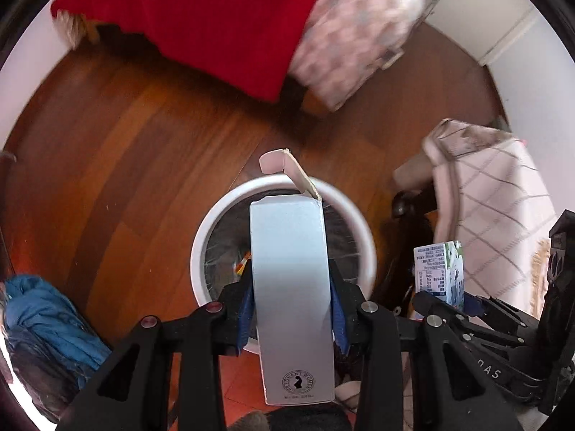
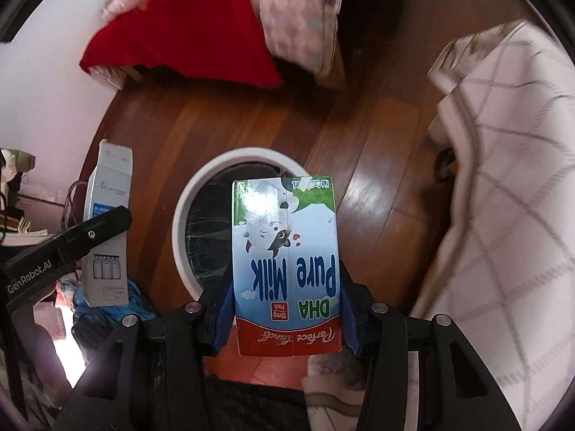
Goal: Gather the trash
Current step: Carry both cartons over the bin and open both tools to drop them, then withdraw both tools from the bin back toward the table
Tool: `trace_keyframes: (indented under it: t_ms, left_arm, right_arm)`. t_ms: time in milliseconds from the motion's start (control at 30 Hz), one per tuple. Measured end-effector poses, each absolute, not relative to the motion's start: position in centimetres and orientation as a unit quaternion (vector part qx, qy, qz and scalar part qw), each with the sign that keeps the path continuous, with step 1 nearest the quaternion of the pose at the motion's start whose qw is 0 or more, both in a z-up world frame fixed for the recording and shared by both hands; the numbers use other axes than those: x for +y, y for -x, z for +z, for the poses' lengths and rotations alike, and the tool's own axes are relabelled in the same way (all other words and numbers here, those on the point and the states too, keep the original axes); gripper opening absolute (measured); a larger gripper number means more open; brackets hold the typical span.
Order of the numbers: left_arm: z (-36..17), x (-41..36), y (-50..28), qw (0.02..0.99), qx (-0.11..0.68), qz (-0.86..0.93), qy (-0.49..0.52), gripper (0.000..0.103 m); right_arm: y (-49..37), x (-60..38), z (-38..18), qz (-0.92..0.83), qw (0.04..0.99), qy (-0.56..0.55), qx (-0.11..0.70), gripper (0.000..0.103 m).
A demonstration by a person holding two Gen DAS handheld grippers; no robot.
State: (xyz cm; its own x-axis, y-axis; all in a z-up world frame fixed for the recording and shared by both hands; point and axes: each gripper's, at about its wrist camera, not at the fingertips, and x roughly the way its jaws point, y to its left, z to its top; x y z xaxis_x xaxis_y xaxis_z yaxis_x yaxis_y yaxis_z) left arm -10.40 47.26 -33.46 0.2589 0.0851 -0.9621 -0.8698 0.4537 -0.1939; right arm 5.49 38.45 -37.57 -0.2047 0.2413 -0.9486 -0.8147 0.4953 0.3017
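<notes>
On the far left, near the floor, I saw a bundle of blue fabric lying on the wooden floor. My left tongs were clamped on a tall silver-grey carton, both blue pads pressed against its long sides; its top flap stood open at the far end, and a round "Pregnant Women" mark sat at the near end. The carton hung directly over a white-rimmed trash bin lined with a dark bag, where I could make out a small colourful scrap inside. To the right, my right tongs gripped a "DHA Pure Milk" carton the same way, print upside down to me, its far end over the near right part of the bin's rim. From that wrist camera the grey carton appeared off to the left, beside the bin. Farther away, a red blanket and a pink patterned cloth draped down toward the floor. On the right a white throw with a grey lattice pattern hung near the bin.
</notes>
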Motion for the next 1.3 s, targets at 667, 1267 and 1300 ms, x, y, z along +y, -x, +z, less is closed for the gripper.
trace_keyframes:
  t_ms: [667,1267,1300]
  left_arm:
    - [-34.7,46.8,15.5,0.648,0.497,0.436,0.378,0.101]
    - [-28.3,40.4,17.4,0.674,0.475,0.449,0.344,0.101]
    - [-27.6,40.0,17.6,0.678,0.470,0.449,0.343,0.101]
  right_arm:
    - [-4.2,40.5,-39.8,0.432,0.589,0.285,0.620,0.103]
    - [-0.6,34.9,-31.9,0.449,0.623,0.297,0.567,0.103]
    - [-0.5,34.6,-31.2,0.452,0.626,0.295,0.563,0.103]
